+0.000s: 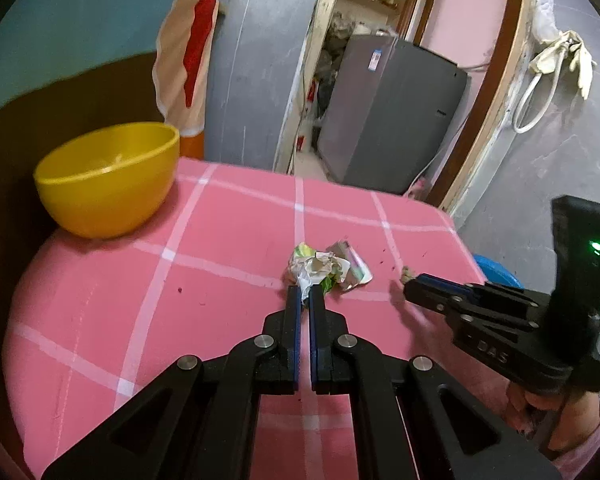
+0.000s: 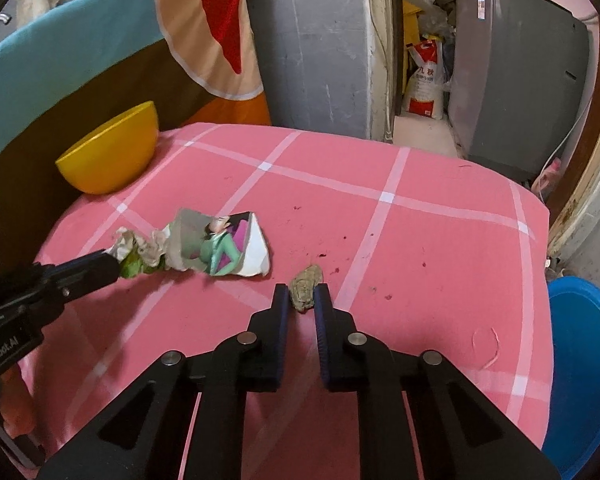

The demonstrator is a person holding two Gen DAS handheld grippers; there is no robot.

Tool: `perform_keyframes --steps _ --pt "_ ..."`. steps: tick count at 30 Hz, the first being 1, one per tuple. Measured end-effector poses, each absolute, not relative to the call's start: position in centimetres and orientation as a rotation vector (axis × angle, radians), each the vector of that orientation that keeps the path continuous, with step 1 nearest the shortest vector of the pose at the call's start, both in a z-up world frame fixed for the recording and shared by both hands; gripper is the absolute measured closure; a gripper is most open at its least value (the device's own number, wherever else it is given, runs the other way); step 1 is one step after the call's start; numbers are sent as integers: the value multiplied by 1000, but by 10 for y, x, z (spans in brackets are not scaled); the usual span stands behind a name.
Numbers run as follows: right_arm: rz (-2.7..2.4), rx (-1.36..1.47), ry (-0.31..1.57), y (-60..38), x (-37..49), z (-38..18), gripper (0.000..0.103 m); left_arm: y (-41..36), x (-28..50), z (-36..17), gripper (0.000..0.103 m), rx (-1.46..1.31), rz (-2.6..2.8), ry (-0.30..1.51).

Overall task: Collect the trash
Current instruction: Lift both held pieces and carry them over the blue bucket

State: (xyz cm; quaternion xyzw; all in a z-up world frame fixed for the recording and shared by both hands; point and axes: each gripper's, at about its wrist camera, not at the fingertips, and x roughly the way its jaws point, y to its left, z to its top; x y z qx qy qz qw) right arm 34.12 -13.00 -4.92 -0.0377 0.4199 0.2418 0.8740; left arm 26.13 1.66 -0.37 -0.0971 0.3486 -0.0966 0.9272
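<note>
1. Left tongs (image 1: pixel 305 292) are clamped shut on the near, twisted end of the crumpled printed paper wrapper (image 1: pixel 332 266), whose green and white folds bunch up right at the tips.
2. Right tongs (image 2: pixel 302 294) are closed on the small grey-brown crumpled wad (image 2: pixel 306 286); the wad sits between the two pads with its long axis running away from the camera, and both pads appear to press its sides.
3. Both pieces of trash lie on the pink counter with white grid lines (image 2: pixel 420 240). The wrapper stretches sideways from the left tongs toward the wad, its flat picture-printed end nearest the wad yet still apart from it.
4. The relation that matters: the yellow plastic bowl (image 1: pixel 108 178) stands at the far left corner, well apart from both pieces, on the left tongs' side. The blue plastic tub (image 2: pixel 584 360) sits below the counter's right edge, on the right tongs' side.
5. Judging from this, each hand already has its own piece; whichever vessel takes the trash, the blue tub is the shorter carry for the right hand and the bowl for the left.
</note>
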Motion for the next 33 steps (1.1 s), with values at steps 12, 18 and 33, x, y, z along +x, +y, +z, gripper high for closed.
perform_keyframes --steps 12,18,33 --pt "484 -56 530 -164 283 12 92 -6 246 43 101 -239 -264 497" --pt "432 -45 379 -189 261 43 92 -32 243 71 101 -217 -319 395" --pt "234 -13 158 -266 220 86 92 -137 243 111 101 -125 -524 236"
